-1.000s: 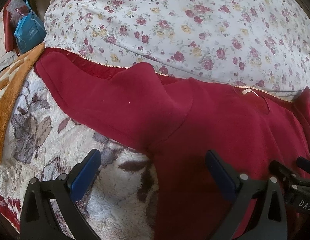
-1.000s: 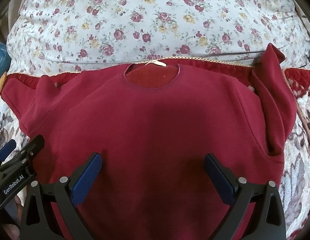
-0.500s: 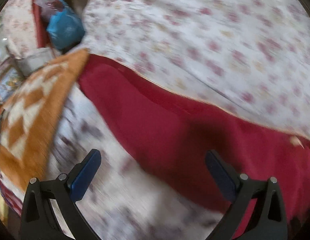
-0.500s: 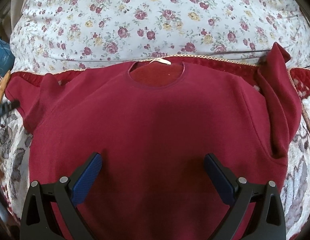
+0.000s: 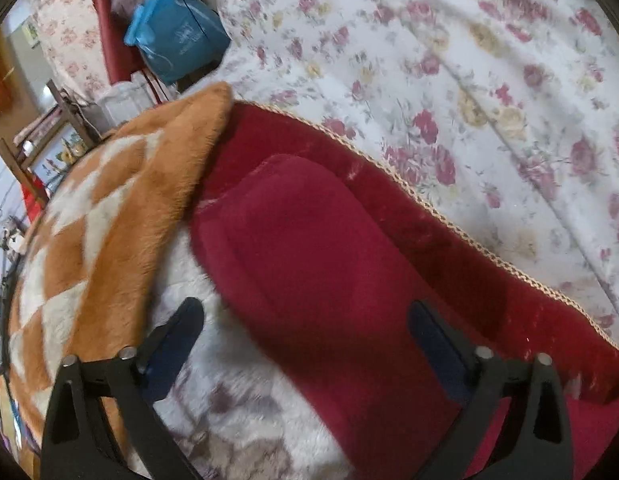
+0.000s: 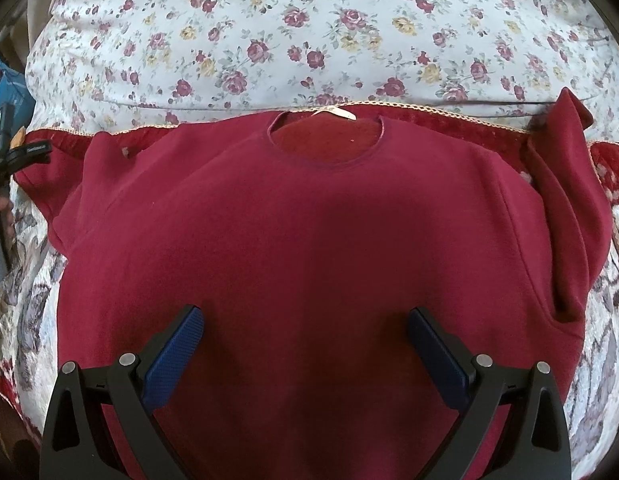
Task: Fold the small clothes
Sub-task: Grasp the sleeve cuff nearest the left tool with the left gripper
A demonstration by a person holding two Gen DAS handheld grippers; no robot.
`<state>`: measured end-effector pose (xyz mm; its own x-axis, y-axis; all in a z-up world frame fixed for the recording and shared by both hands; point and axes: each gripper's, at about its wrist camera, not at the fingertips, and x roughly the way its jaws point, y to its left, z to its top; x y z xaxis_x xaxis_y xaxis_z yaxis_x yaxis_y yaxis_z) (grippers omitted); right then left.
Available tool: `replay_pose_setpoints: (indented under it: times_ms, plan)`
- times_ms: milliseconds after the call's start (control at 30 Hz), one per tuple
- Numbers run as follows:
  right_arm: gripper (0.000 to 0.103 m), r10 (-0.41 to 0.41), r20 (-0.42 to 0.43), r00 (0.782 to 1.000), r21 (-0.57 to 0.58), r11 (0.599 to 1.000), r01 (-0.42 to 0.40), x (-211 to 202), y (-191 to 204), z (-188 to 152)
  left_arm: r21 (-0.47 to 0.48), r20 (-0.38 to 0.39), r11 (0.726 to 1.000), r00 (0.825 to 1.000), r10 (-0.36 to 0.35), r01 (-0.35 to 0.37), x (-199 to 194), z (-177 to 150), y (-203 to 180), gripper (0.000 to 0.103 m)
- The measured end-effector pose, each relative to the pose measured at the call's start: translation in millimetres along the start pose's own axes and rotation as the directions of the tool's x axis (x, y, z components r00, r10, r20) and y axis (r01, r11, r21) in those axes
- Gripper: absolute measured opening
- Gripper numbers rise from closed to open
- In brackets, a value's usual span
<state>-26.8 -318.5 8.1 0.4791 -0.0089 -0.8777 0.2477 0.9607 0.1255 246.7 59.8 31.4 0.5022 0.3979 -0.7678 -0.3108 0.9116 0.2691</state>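
Your left gripper [image 5: 305, 332]: jaws wide but closing, pads not pressing anything. The end of the red sweater's sleeve [image 5: 309, 248] sits between and just ahead of the fingers, lying flat. Frame is a bit blurred. Left of the sleeve end, an orange-and-white checked blanket [image 5: 109, 216] overlaps the grey-patterned fleece blanket [image 5: 245, 408]. Beyond the sleeve, a dark red blanket edge with beige trim [image 5: 449, 224], then the flowered pillow [image 5: 449, 60]. A blue bag [image 5: 173, 40] sits far back left.

Your right gripper [image 6: 305, 340]: jaws wide, holding nothing, hovering over the sweater [image 6: 309, 240]. The sweater lies spread face up on the fleece, neck hole [image 6: 325, 142] toward the pillow, white label at the collar. Its other sleeve [image 6: 565, 208] is bunched and standing up at the right. Your left gripper shows at the far left edge of that view.
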Motion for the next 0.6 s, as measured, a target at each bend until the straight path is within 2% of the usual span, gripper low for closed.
replay_pose_setpoints:
  times_ms: [33,100,167,200,233,300,367,467,600]
  plan:
    - [0.103,-0.003,-0.001,1.000,-0.004,1.000,0.003,0.3,0.9,0.2,-0.007,-0.018,1.000,1.000,-0.005,0.005,5.8,2.3,0.4,0.084]
    - [0.103,-0.004,-0.001,1.000,-0.008,1.000,0.004,0.2,0.8,0.0,-0.012,-0.019,1.000,1.000,0.010,-0.010,10.5,5.9,-0.1,0.083]
    - [0.103,-0.004,-0.002,1.000,-0.008,1.000,0.004,0.3,0.6,0.1,-0.006,0.001,1.000,1.000,0.009,-0.009,11.1,9.0,-2.5,0.076]
    - [0.103,-0.005,-0.001,1.000,-0.008,1.000,0.005,0.3,0.8,0.0,0.005,0.013,1.000,1.000,0.017,-0.017,11.2,10.1,-4.7,0.064]
    - [0.103,-0.007,0.000,1.000,-0.009,1.000,0.007,0.6,1.2,-0.2,0.014,0.024,1.000,0.999,0.021,-0.021,10.9,10.6,-6.1,0.039]
    - [0.103,-0.013,0.001,1.000,-0.012,1.000,0.013,1.1,2.3,-0.6,0.027,0.040,1.000,0.999,0.005,-0.006,9.2,10.7,-8.1,0.009]
    - [0.103,-0.016,0.002,1.000,-0.016,1.000,0.016,1.2,3.4,-1.2,-0.012,0.013,0.991,0.991,-0.132,0.132,2.4,8.9,-5.0,0.008]
    - [0.103,-0.008,0.000,1.000,-0.012,1.000,0.008,0.5,2.2,-0.8,0.009,0.051,0.982,0.981,-0.189,0.188,-24.7,2.2,-9.4,0.008]
    - [0.103,0.025,0.007,1.000,0.013,1.000,-0.026,-8.3,-3.2,-0.8,0.065,0.083,0.947,0.944,-0.318,0.313,-77.0,-13.4,-20.0,0.008]
